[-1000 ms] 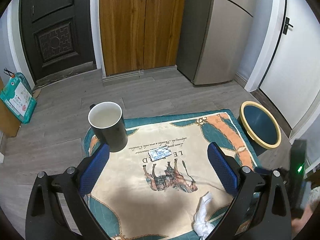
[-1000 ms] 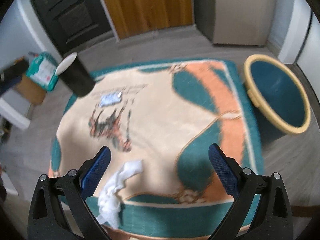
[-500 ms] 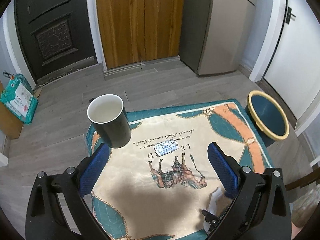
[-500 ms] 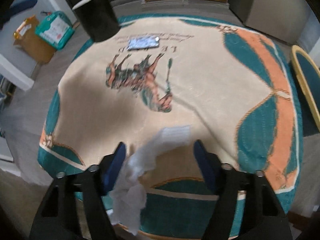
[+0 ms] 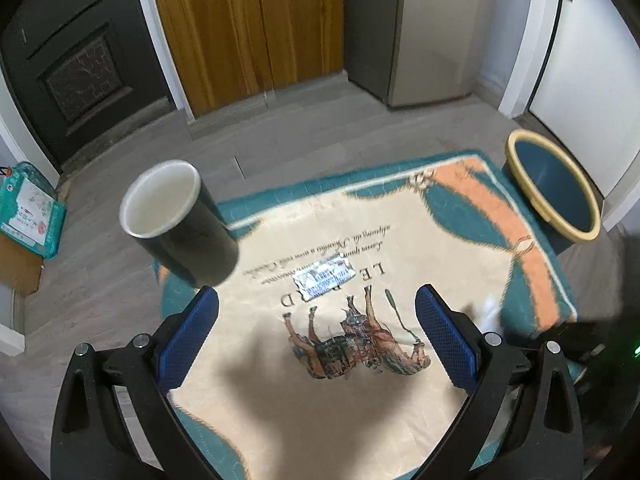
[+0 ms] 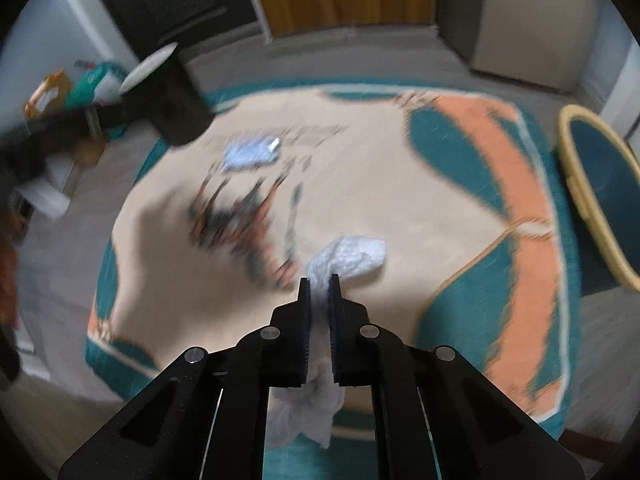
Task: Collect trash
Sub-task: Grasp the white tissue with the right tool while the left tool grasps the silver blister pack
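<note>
Grey plank floor (image 5: pixel 304 148) meets a wooden double door (image 5: pixel 248 28), flanked by a dark panelled door (image 5: pixel 76 60) on the left and a steel-grey refrigerator (image 5: pixel 420 28) on the right. A white door (image 5: pixel 592 52) occupies the right wall. Even indoor lighting.

Counter (image 5: pixel 400 420) middle bare, open for pass. Dark cup (image 5: pixel 180 224) upright at far left corner blocks that side. Flat packet (image 5: pixel 324 276) lies just right of cup, low. Bin (image 5: pixel 552 184) stands on floor past counter's far right edge; run toward it across cloth clear.
</note>
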`<state>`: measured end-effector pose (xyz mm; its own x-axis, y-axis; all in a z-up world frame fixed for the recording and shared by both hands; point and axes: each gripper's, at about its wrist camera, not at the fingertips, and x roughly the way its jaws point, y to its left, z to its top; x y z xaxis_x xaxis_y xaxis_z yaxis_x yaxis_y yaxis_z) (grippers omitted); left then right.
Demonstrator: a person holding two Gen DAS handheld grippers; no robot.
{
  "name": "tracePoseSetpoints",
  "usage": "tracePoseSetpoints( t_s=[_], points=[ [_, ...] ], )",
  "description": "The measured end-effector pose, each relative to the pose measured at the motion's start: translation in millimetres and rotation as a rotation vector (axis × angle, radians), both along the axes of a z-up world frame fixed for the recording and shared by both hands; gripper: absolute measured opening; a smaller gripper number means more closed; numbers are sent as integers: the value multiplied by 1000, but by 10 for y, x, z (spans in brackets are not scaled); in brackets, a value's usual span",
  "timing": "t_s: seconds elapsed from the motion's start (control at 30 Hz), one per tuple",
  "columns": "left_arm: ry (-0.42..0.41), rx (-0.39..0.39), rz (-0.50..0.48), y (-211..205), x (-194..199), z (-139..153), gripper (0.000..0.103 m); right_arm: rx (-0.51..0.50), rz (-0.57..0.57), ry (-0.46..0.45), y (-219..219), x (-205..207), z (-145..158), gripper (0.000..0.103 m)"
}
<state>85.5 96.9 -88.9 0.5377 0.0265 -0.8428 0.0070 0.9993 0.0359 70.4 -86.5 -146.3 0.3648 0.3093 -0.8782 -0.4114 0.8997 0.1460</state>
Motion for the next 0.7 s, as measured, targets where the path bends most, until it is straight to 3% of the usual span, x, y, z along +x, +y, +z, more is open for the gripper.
tracePoseSetpoints(
  t_s=[0.13, 0.33, 0.57, 0.63, 0.7],
  points=[
    [68, -13, 11, -42, 182, -310, 97, 20, -75, -38, -282, 246, 145, 10],
    [105, -29, 50, -58, 410, -703, 97, 62, -134, -91, -590, 532, 373, 9],
    [144, -52, 136, -1, 579, -1028, 97, 76, -135, -168, -800, 751, 643, 9],
    [150, -65, 162, 38, 595, -1066, 95, 87, -138, -168, -840, 795, 666, 9],
    [160, -79, 174, 64, 608, -1094, 85, 98, -140, -159, -862, 827, 665, 9]
  ],
)
